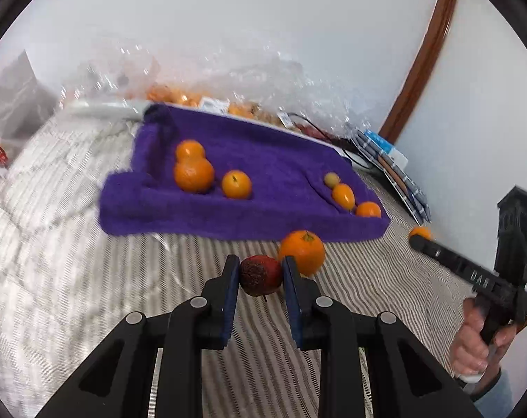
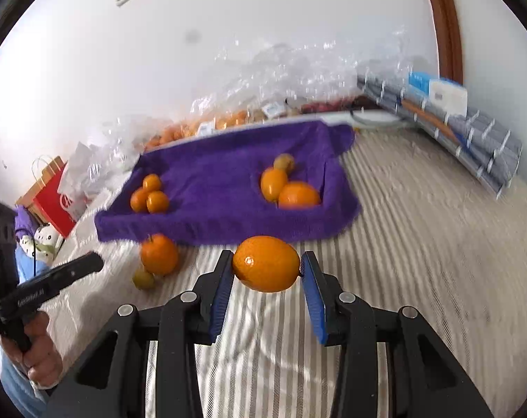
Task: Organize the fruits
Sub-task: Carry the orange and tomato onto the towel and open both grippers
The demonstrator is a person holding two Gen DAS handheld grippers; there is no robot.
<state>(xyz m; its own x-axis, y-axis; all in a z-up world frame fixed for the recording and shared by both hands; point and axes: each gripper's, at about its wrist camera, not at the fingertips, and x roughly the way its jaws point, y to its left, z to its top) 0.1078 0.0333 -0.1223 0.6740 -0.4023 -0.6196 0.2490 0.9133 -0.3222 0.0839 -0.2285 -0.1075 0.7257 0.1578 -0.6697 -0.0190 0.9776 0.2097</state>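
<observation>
My left gripper [image 1: 260, 271] is shut on a dark red fruit [image 1: 261, 275] above the striped bedding. My right gripper [image 2: 267, 266] is shut on an oval orange fruit [image 2: 266, 263], also seen small in the left wrist view [image 1: 420, 233]. A purple towel [image 1: 249, 174] [image 2: 225, 181] covers a tray and holds three oranges [image 1: 194, 172] on its left and three smaller fruits [image 1: 343, 195] on its right. A loose orange [image 1: 302, 251] [image 2: 159, 254] lies in front of the towel, with a small yellow-green fruit [image 2: 144, 279] beside it.
Clear plastic bags with more fruit [image 1: 201, 101] lie behind the towel by the wall. A red paper bag [image 2: 56, 202] and soft toys [image 2: 42, 240] stand at the left. Grey folders [image 2: 472, 132] lean against the right wall. A wooden door frame [image 1: 427, 48] stands behind.
</observation>
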